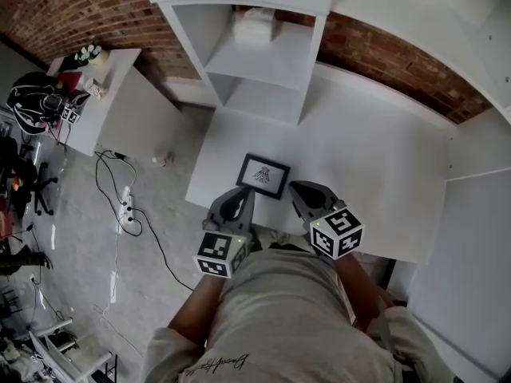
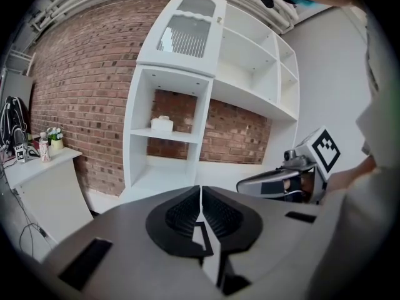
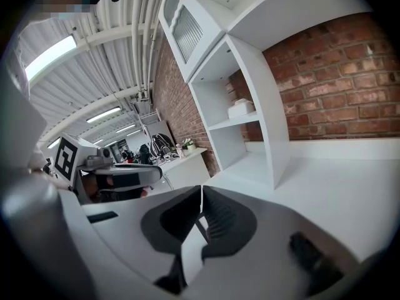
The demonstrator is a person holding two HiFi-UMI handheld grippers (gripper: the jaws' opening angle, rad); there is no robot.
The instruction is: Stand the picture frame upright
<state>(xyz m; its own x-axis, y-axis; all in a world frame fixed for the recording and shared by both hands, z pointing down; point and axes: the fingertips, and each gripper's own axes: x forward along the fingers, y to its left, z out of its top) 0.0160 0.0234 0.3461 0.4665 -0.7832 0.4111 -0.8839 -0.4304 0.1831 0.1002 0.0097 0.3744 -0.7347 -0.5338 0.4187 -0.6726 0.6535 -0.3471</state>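
Frame (image 1: 263,175) lies flat near the front edge of the table (image 1: 375,166). Left gripper (image 1: 243,193) and right gripper (image 1: 299,188) sit just beside its near corners, each with jaws pressed together and holding nothing. Shelf unit (image 1: 263,94) stands behind the frame with a white box (image 1: 254,24) on a shelf. Power strip (image 1: 125,206) and cables lie on the floor at left.

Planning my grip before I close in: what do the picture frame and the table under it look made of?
Picture frame: thin dark border, matte, likely painted wood or plastic; the pale middle may be glazed, but no glare shows. Table: smooth white surface with a soft sheen, probably laminated or painted board.
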